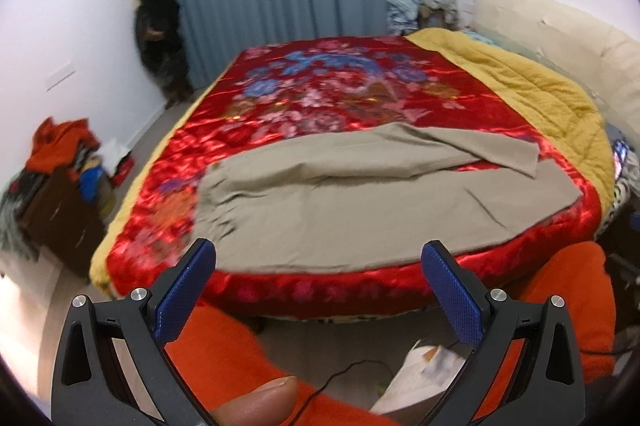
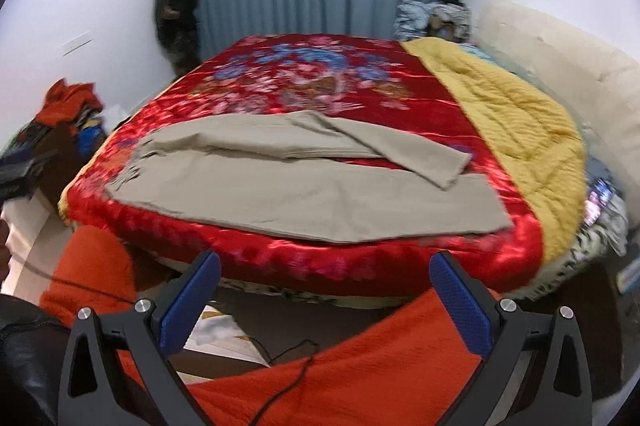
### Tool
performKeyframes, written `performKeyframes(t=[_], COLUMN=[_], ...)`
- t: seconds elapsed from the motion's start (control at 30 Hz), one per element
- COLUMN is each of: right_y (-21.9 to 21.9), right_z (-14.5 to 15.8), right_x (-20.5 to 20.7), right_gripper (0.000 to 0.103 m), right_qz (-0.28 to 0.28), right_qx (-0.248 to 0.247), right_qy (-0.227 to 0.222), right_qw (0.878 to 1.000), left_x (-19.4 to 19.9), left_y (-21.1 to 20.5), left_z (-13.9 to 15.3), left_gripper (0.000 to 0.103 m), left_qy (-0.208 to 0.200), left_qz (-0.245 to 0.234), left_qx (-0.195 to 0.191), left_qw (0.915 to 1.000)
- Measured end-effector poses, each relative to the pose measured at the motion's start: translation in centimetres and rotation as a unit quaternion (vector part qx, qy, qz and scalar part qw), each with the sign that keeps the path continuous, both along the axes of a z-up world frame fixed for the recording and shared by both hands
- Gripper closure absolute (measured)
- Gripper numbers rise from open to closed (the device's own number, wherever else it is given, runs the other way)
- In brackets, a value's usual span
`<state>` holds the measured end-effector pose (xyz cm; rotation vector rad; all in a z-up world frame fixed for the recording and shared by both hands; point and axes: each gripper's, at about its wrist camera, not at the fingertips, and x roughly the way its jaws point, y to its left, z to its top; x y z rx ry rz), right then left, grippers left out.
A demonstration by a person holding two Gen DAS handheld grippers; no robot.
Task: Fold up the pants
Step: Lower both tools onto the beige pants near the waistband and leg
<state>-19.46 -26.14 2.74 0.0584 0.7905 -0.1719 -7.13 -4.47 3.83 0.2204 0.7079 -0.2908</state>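
Both claws, the left claw (image 1: 318, 258) and the right claw (image 2: 324, 270), hang with fingers spread wide apart and empty, short of the bed's near edge. Beyond them the beige pants (image 1: 340, 202) lie flat on the red quilt (image 1: 320, 82), waistband to the left, 2 legs running right, the far leg lying askew over the near one. Soft, light cloth should drape and slide on satin; waistband corners and hems look the best holds. Quilt beyond offers open room.
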Motion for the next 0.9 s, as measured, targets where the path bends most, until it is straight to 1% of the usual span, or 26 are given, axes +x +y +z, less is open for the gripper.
performKeyframes(t=[0.07, 0.13, 0.2, 0.23, 0.3, 0.43, 0.5, 0.57, 0.63, 0.73, 0.77, 0.8, 0.83, 0.87, 0.9], right_y=[0.4, 0.1, -0.5, -0.9, -1.6, -3.6, -4.8, -6.0, -7.5, -9.1, -9.6, -10.4, -11.0, -11.9, -12.7], right_z=[-0.7, -1.9, -3.3, -4.2, -5.4, -7.8, -8.9, -9.7, -10.5, -12.0, -12.6, -13.8, -14.7, -15.5, -15.9], right_x=[0.7, 1.6, 2.7, 3.6, 5.2, 8.7, 11.4, 14.3, 17.6, 21.7, 22.8, 24.3, 25.5, 26.9, 28.1], right_gripper=[0.000, 0.000, 0.000, 0.000, 0.000, 0.000, 0.000, 0.000, 0.000, 0.000, 0.000, 0.000, 0.000, 0.000, 0.000], right_qz=[0.000, -0.006, -0.011, -0.014, -0.024, -0.037, -0.038, -0.042, -0.049, -0.057, -0.062, -0.074, -0.085, -0.100, -0.107], right_qx=[0.002, 0.028, 0.059, 0.072, 0.074, 0.082, 0.079, 0.078, 0.085, 0.083, 0.079, 0.076, 0.075, 0.070, 0.062], right_qy=[-0.007, -0.001, 0.013, 0.019, 0.030, 0.044, 0.041, 0.046, 0.040, 0.026, 0.020, 0.017, 0.021, 0.020, 0.007], right_qw=[1.000, 1.000, 0.998, 0.997, 0.997, 0.995, 0.995, 0.995, 0.994, 0.995, 0.995, 0.994, 0.993, 0.992, 0.992], left_x=[1.1, 2.8, 5.2, 6.0, 8.8, 13.3, 15.9, 18.8, 21.1, 24.1, 24.9, 26.0, 27.0, 28.0, 28.6], left_y=[-1.1, -1.8, -2.1, -2.1, -2.2, -3.0, -4.0, -4.9, -5.7, -7.1, -7.5, -8.0, -8.1, -8.1, -7.9], left_z=[-0.6, -1.6, -3.0, -3.7, -5.4, -8.9, -10.6, -12.3, -13.6, -16.1, -17.2, -18.5, -19.2, -19.8, -20.0], left_gripper=[0.000, 0.000, 0.000, 0.000, 0.000, 0.000, 0.000, 0.000, 0.000, 0.000, 0.000, 0.000, 0.000, 0.000, 0.000], left_qy=[0.003, 0.013, 0.026, 0.027, 0.028, 0.024, 0.030, 0.041, 0.037, 0.020, 0.014, 0.015, 0.018, 0.021, 0.019], left_qz=[-0.013, -0.022, -0.021, -0.017, 0.006, 0.034, 0.040, 0.046, 0.055, 0.065, 0.065, 0.065, 0.068, 0.073, 0.078], left_qx=[-0.001, -0.005, -0.008, -0.011, -0.010, -0.007, -0.003, -0.006, -0.010, -0.003, 0.002, 0.018, 0.025, 0.026, 0.022], left_qw=[0.9999, 0.9997, 0.9994, 0.9994, 0.9996, 0.9991, 0.9987, 0.9981, 0.9978, 0.9977, 0.9978, 0.9976, 0.9972, 0.9968, 0.9965])
